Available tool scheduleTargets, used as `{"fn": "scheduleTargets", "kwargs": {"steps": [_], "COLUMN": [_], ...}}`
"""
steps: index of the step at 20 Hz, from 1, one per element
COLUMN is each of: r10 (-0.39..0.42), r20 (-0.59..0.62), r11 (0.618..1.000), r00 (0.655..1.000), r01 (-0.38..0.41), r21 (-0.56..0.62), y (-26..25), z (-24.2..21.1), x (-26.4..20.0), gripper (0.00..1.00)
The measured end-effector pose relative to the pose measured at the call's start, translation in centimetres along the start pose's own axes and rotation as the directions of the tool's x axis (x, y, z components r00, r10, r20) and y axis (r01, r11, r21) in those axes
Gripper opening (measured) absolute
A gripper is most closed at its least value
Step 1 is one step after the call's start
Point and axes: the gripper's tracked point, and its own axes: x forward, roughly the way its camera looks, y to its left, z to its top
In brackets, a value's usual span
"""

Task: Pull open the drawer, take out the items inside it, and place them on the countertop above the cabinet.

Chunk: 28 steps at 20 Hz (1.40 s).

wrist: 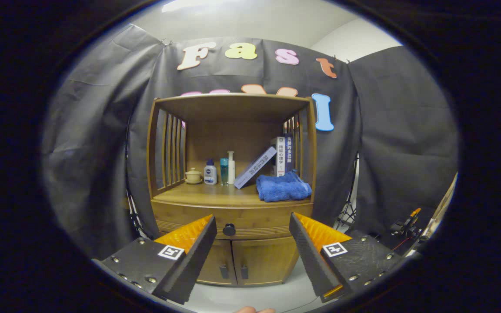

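Spread wide, the tongs (pixel 250 226) pinch nothing; their two fingers (pixel 198 243) frame the front of a wooden cabinet (pixel 233 269) that stands a little way ahead. Between the fingertips and beyond them lies the drawer (pixel 255 221), a wide band across the cabinet just under the surface (pixel 215 195), its long axis running left to right. It looks fully closed. Its dark round knob (pixel 229 229) sits left of the midpoint between the tips, nearer the left finger, so the coming reach, by my judgement, must go forward and shift slightly left to centre the knob before closing on it. Nothing stands between the tongs and the knob.

Below the drawer are two cabinet doors (pixel 250 261) with small handles. On the surface above, at the far left, are a small lidded pot (pixel 193 175) and three bottles (pixel 221 171); to the right are a leaning book (pixel 255 167), upright books (pixel 284 155) and a folded blue towel (pixel 283 187) near the front edge. The near left part of the surface looks free for setting things down. What the drawer holds cannot be seen.
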Motion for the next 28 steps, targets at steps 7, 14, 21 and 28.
{"fn": "scheduleTargets", "kwargs": {"steps": [7,14,21,28], "r10": [0.044,0.089,0.074,0.089], "r20": [-0.150,-0.319,-0.324,-0.352], "r11": [0.999,0.994,0.992,0.992], "r00": [0.988,0.944,0.943,0.932], "r01": [-0.040,-0.063,-0.036,-0.052], "r21": [0.030,0.093,0.122,0.114], "y": [3.4,6.9,7.4,7.6], "z": [-7.2,-16.2,-17.5,-17.6], "x": [11.0,20.4,22.8,22.0], "gripper": [1.00,0.77,0.44,0.30]}}
